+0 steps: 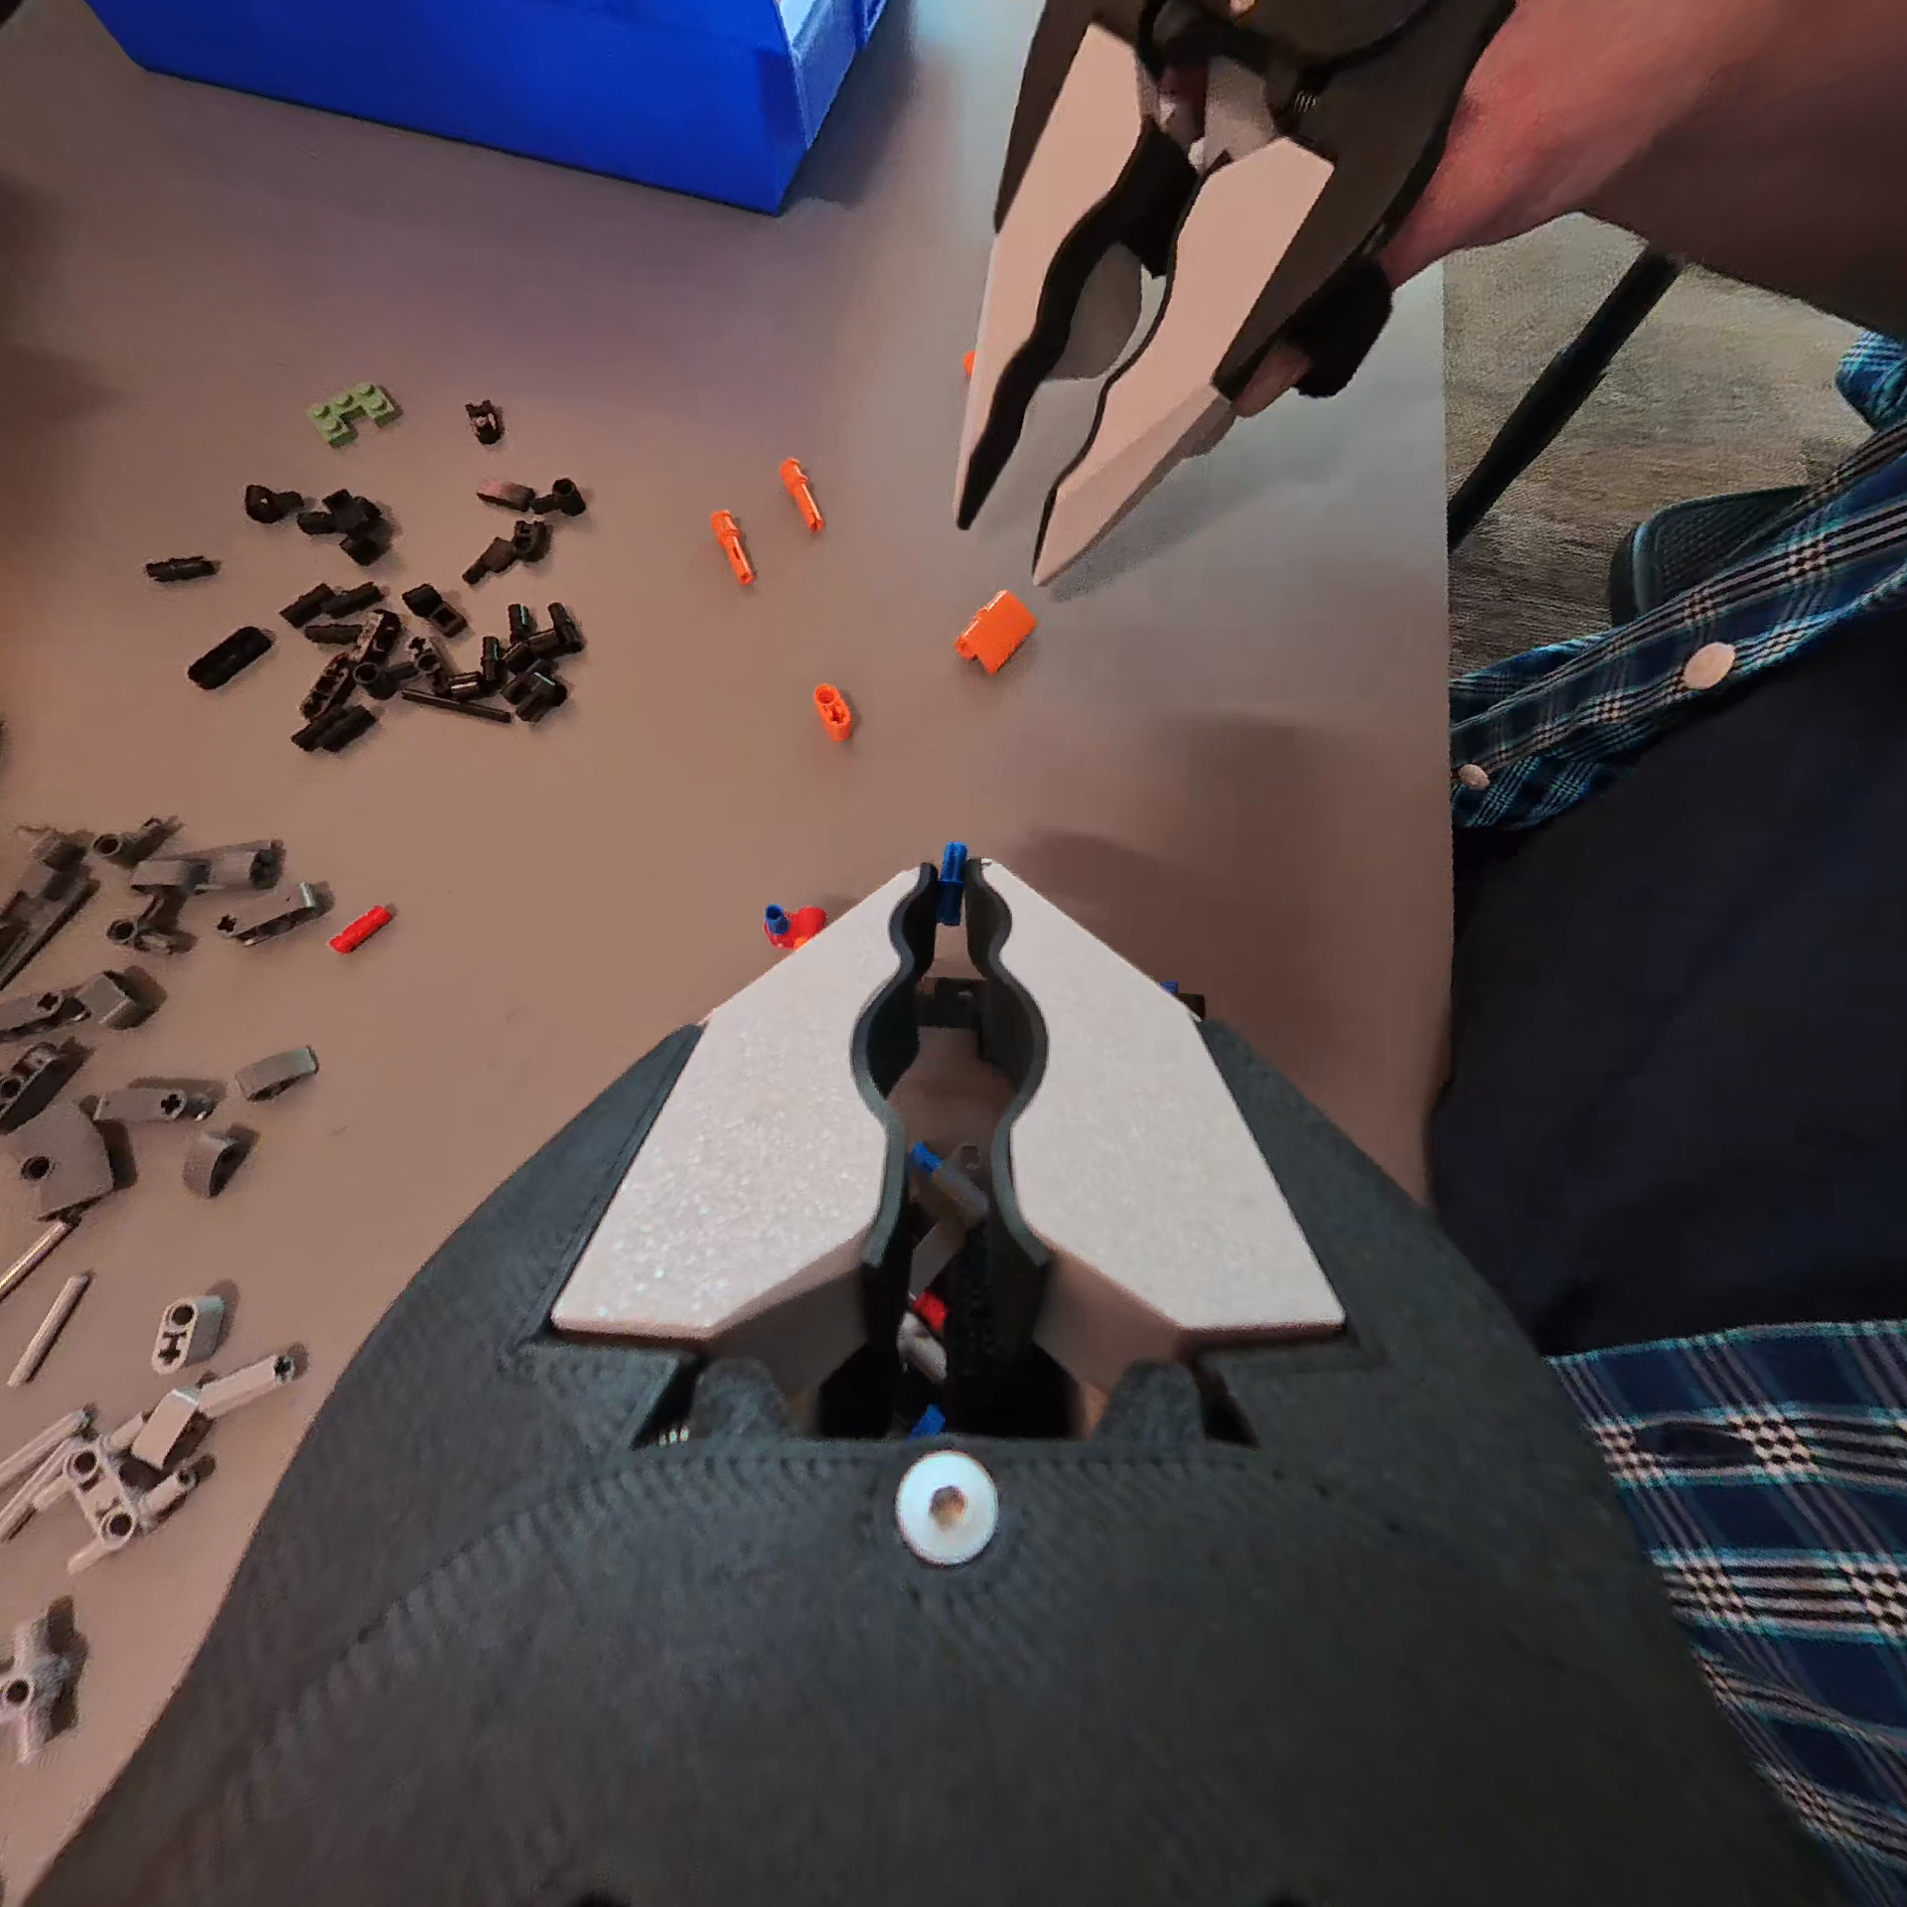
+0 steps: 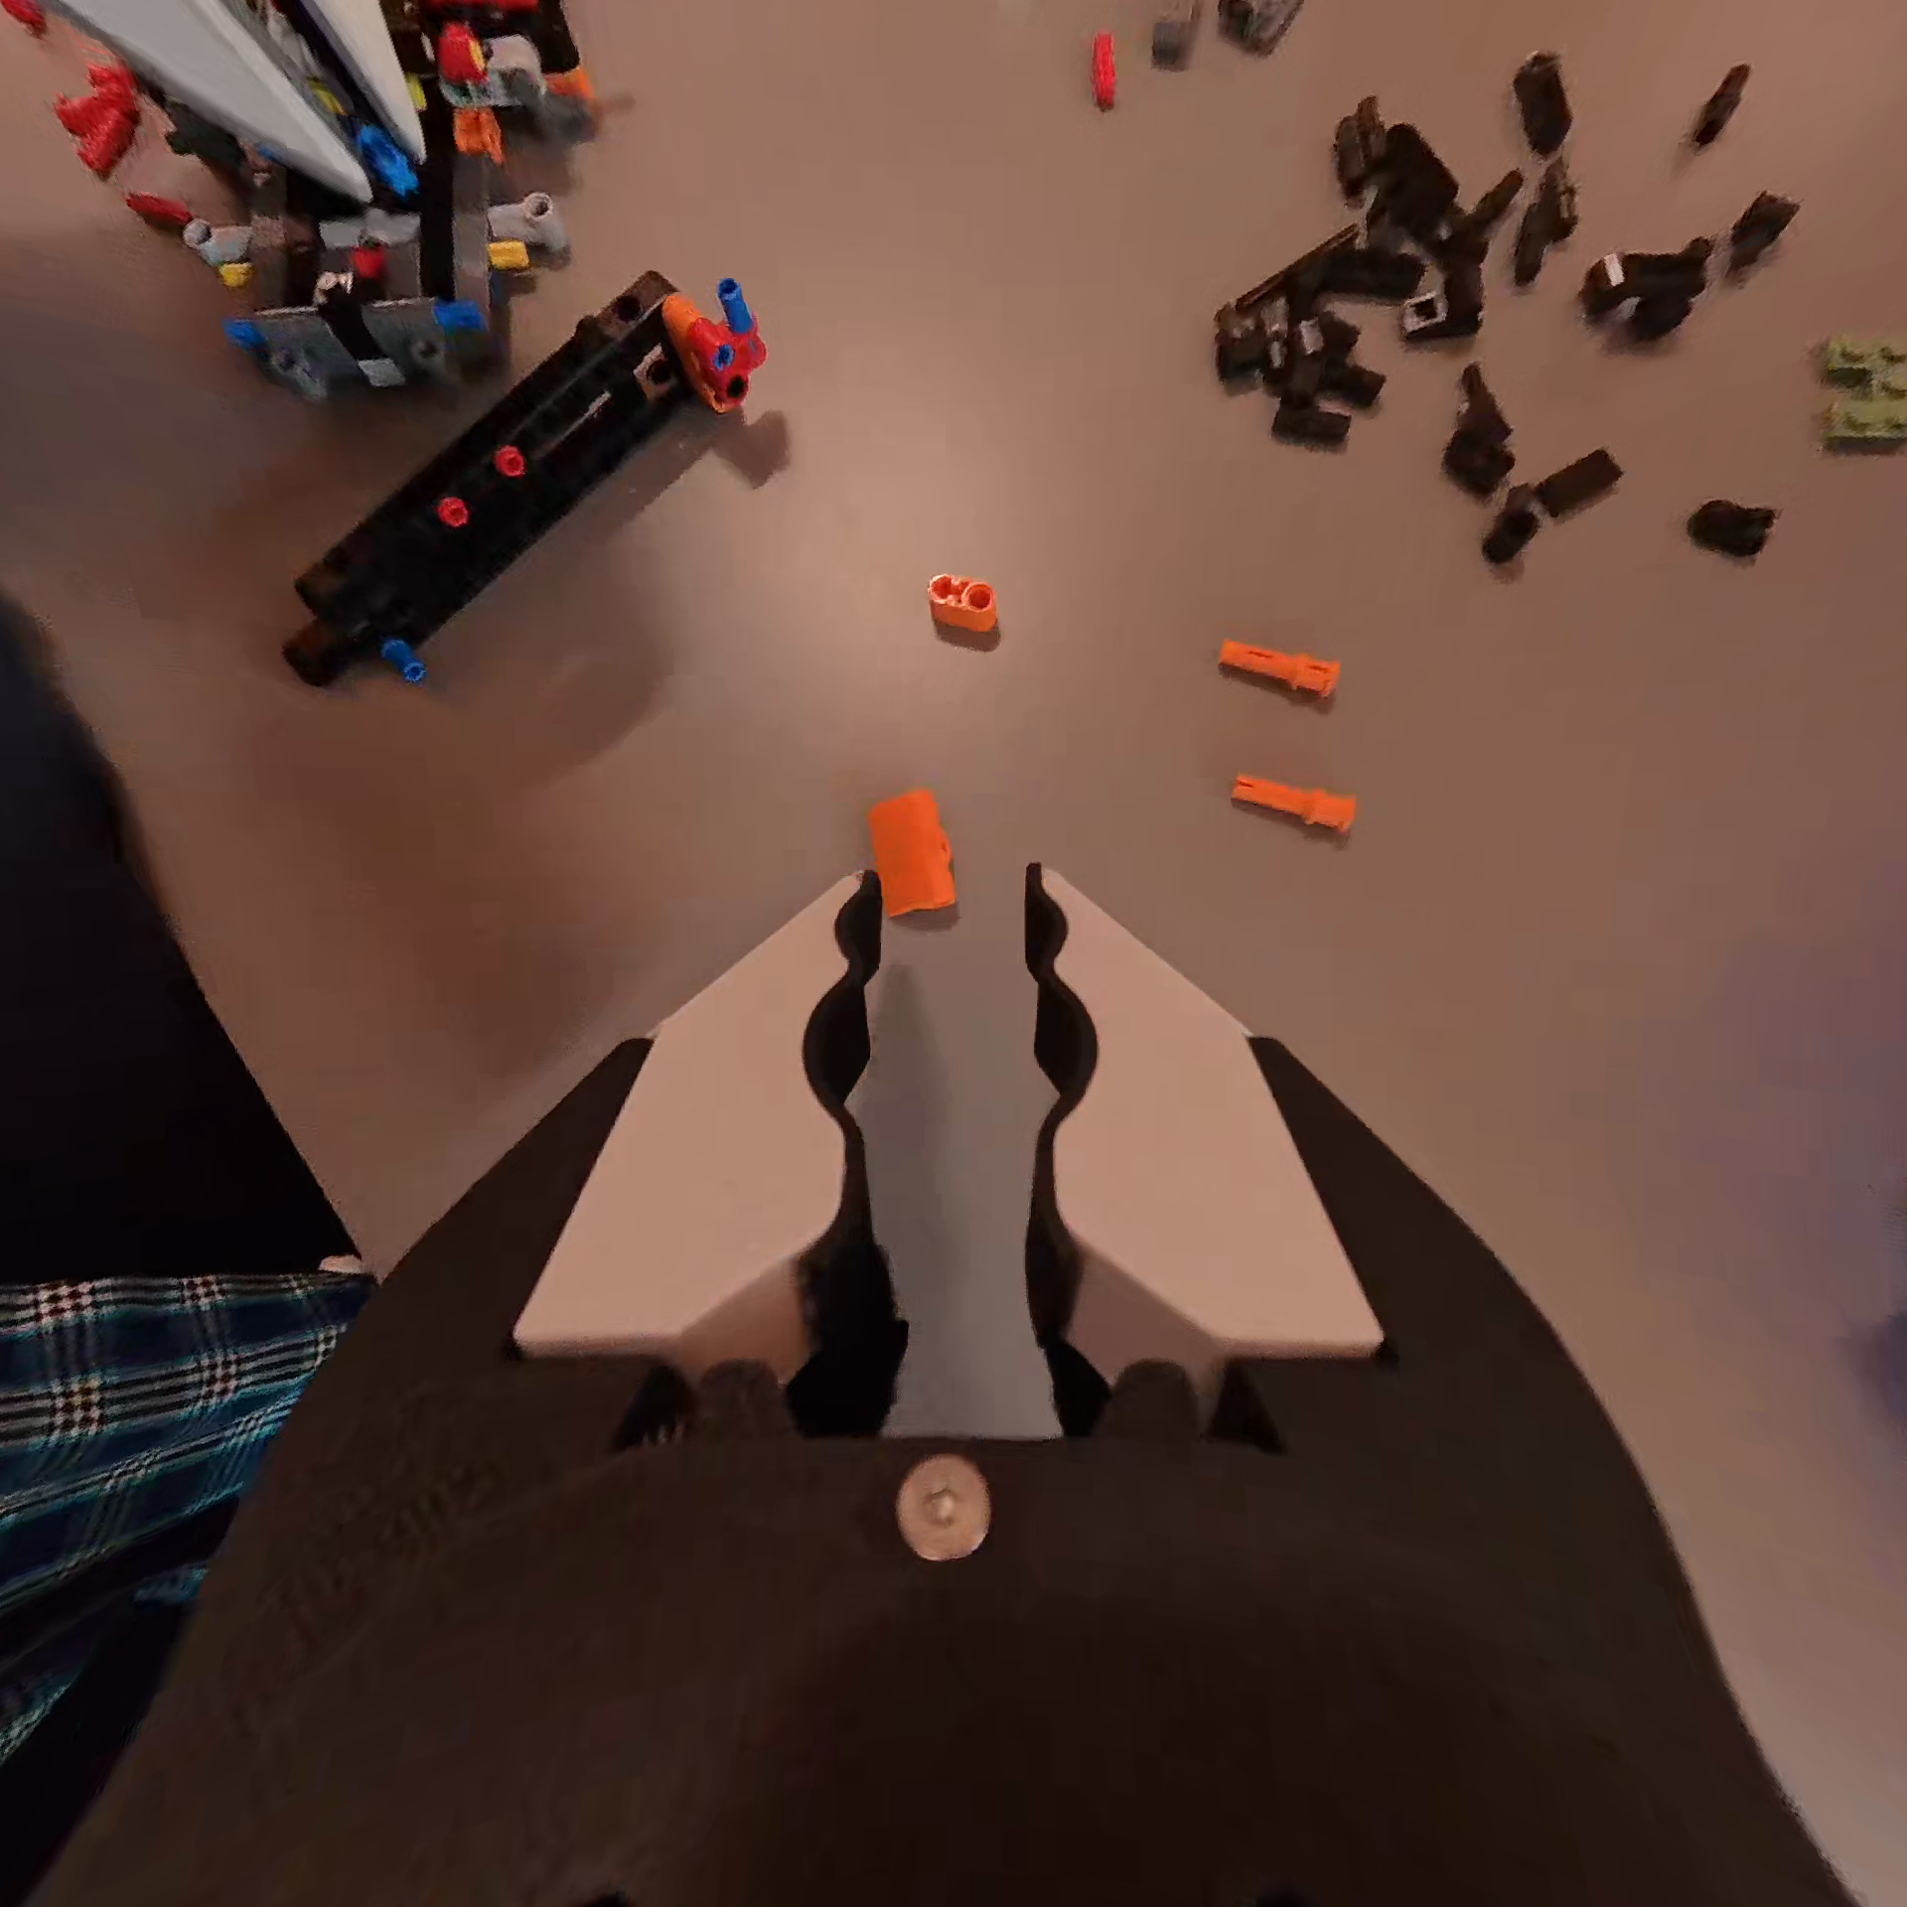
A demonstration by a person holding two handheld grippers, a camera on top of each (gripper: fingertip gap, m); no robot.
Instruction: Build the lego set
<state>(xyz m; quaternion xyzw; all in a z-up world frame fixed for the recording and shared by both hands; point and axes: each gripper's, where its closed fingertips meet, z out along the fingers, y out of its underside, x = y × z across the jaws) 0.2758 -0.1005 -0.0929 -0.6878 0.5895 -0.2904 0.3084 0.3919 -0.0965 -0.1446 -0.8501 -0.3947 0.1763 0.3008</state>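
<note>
The left gripper point(image 1: 951, 896) pinches one blue pin point(image 1: 950, 877) near the bench point(image 1: 1187, 743) edge. The right gripper point(image 2: 955, 877), spread, hovers by one orange block point(image 2: 910, 851); two orange pins point(image 2: 1280, 666) and one small orange connector point(image 2: 963, 602) lie beyond.

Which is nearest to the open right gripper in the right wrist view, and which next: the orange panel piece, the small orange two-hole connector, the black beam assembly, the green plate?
From the right gripper:
1. Orange panel piece, right at the left fingertip.
2. Small orange two-hole connector, straight ahead on the table.
3. Black beam assembly, ahead to the left.
4. Green plate, far right edge.
</note>
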